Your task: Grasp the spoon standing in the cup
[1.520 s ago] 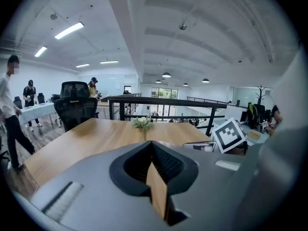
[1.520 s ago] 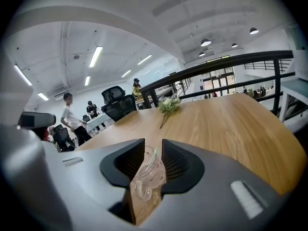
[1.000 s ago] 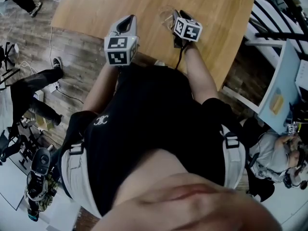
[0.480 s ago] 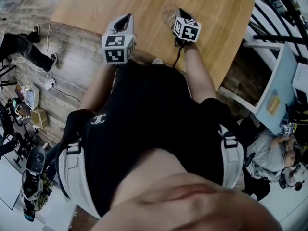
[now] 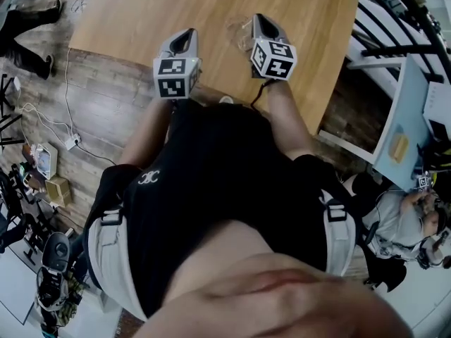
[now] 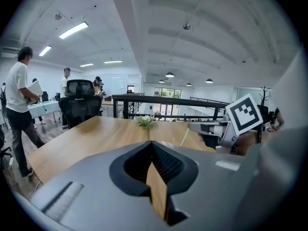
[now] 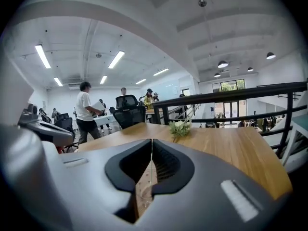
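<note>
On the wooden table [image 5: 141, 13] stands a clear glass cup [image 5: 238, 30]. My right gripper [image 5: 259, 21] hangs directly over it. From the left gripper view, a thin pale spoon handle [image 6: 185, 136] rises to the tips of the right gripper [image 6: 191, 125]. Its jaws are closing and stand almost together [image 7: 151, 143], with the slim handle at their tips. The cup's glass shows faintly through the gap below. My left gripper [image 5: 187, 35] hovers left of the cup over the table's near edge, shut [image 6: 152, 146] and holding nothing.
A small bunch of white flowers [image 7: 179, 126] lies farther along the table. A black railing [image 7: 231, 93] runs behind it. An office chair [image 6: 79, 102] and standing people [image 6: 19, 95] are to the left. Cables [image 5: 67, 83] trail across the floor.
The right gripper has stayed over the cup and its marker cube has tipped a little lower. The left gripper has barely moved. The person on the floor at left has walked off.
</note>
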Demonstrator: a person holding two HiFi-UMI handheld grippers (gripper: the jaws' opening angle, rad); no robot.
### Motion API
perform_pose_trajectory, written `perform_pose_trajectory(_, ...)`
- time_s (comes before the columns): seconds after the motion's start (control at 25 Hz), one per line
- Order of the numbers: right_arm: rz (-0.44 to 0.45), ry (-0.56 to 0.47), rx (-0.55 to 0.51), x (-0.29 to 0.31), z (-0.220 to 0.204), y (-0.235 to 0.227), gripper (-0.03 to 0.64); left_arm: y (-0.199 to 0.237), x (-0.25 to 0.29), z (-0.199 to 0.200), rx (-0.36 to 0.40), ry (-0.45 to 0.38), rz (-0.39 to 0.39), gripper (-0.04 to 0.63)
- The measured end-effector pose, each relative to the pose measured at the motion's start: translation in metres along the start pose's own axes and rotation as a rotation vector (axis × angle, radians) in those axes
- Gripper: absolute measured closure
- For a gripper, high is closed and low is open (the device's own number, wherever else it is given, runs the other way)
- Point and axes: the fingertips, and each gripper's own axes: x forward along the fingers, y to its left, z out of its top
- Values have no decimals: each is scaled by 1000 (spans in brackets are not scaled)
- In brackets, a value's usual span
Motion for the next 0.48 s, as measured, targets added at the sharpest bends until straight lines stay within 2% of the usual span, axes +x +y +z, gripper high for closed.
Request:
perform_pose_trajectory(0.2, -14, -106, -31, -32, 32, 2, 609, -17, 10, 8, 14, -20, -30, 583)
perform_pose_trajectory(0.48, -123, -259, -143, -82, 65, -2, 611, -34, 15, 10, 9, -32, -60, 584)
